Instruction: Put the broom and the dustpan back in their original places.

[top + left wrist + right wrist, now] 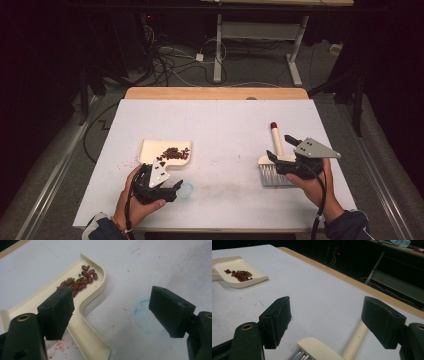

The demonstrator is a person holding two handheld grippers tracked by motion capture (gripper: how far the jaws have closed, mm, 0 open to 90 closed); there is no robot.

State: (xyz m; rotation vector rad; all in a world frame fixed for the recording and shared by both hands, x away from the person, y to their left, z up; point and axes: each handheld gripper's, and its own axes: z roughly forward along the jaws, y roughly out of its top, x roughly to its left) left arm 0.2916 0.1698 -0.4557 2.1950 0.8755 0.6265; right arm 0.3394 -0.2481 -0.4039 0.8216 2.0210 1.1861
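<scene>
Beside the dustpan (82, 315) handle gapes the left hand-held gripper (111, 312), while the right hand-held gripper (327, 322) spreads over the brush (322, 350).

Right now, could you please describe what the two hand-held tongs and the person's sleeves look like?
Both the left tongs and the right tongs are black, with blocky jaws, a grey three-cornered plate with dark holes, and a black trailing cable. The sleeves are dark with lighter patches.

No readable text, label or number anywhere.
</scene>
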